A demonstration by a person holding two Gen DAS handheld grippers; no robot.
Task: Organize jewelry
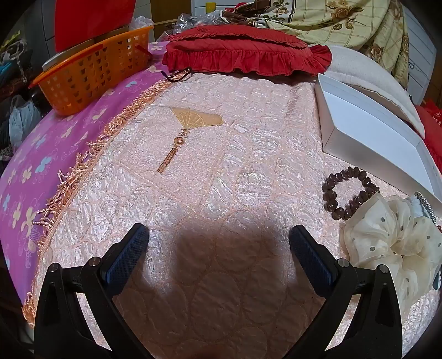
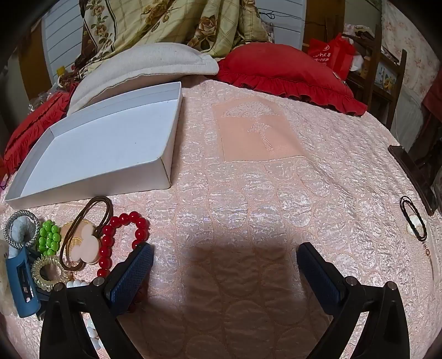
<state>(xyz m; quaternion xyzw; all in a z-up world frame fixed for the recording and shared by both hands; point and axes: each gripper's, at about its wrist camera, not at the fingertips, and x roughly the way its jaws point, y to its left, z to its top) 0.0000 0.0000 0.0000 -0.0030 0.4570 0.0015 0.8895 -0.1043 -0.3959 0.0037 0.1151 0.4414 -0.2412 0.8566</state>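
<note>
An open white box (image 2: 91,146) lies empty on the pink quilt; it also shows in the left wrist view (image 1: 370,132). In the right wrist view, jewelry lies in front of the box at the left: a red bead bracelet (image 2: 121,237), a green bead bracelet (image 2: 49,237), a brown cord with a pink charm (image 2: 85,243), a silver ring-shaped piece (image 2: 20,227), a clear coil tie (image 2: 45,272). A brown bead bracelet (image 1: 349,193) and a cream dotted scrunchie (image 1: 395,243) show in the left wrist view. My left gripper (image 1: 218,243) and right gripper (image 2: 225,262) are open and empty above the quilt.
An orange basket (image 1: 91,71) stands at the far left. Red ruffled cushions (image 1: 243,52), a white pillow (image 2: 138,71) and a floral blanket (image 1: 345,24) line the back. A black hair tie (image 2: 413,221) and a dark phone (image 2: 414,176) lie at the right edge.
</note>
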